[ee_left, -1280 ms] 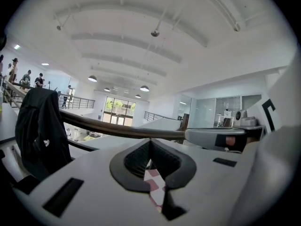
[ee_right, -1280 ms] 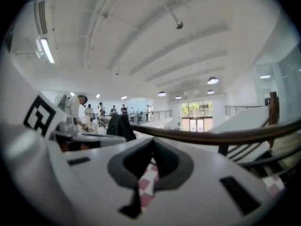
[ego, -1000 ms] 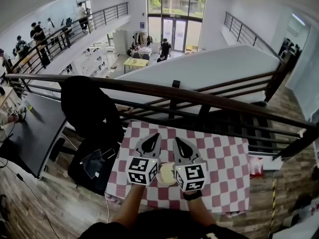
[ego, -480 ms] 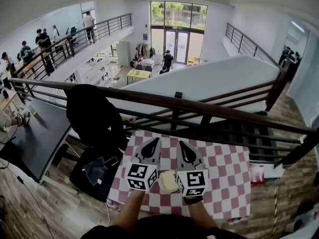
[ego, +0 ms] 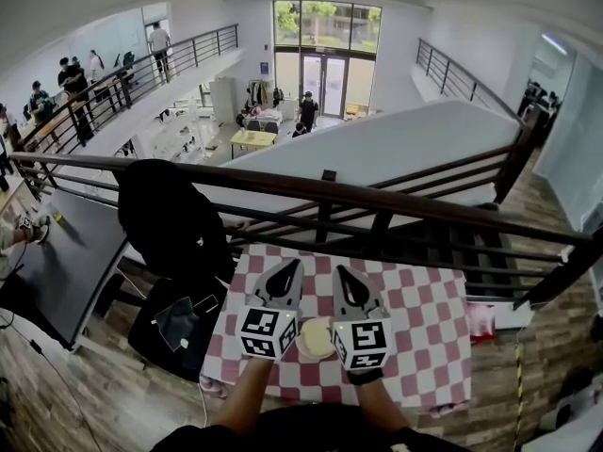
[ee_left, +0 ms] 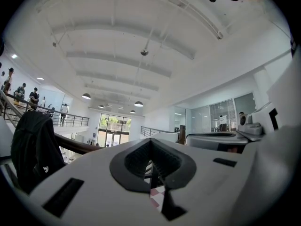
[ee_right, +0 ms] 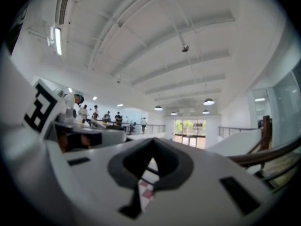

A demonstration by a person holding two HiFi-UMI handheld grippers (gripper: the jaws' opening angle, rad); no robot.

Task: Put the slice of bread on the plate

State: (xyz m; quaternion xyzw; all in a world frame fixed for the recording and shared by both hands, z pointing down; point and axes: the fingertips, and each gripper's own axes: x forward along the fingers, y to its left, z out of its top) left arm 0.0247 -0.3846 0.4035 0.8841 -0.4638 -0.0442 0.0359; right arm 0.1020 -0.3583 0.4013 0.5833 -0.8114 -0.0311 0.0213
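Note:
In the head view both grippers are held level, side by side, over a table with a red-and-white checked cloth (ego: 424,318). The left gripper (ego: 290,267) and the right gripper (ego: 341,273) both have their jaws together at a point, with nothing between them. A pale cream round shape (ego: 316,339) lies on the cloth between the two marker cubes. I cannot tell whether it is the plate, the bread or both. In the left gripper view the left gripper (ee_left: 153,172) shows a sliver of cloth below its jaws. The right gripper view shows the same below the right gripper (ee_right: 149,163).
A dark railing (ego: 377,201) runs just beyond the table, with an open drop to the lower floor behind it. A black jacket (ego: 174,219) hangs on a chair at the left, above a bag with a tablet (ego: 184,316). A red object (ego: 480,320) sits past the table's right edge.
Both grippers stay shut and side by side over the cloth. The right one has crept slightly upward, and the head view has shifted a little.

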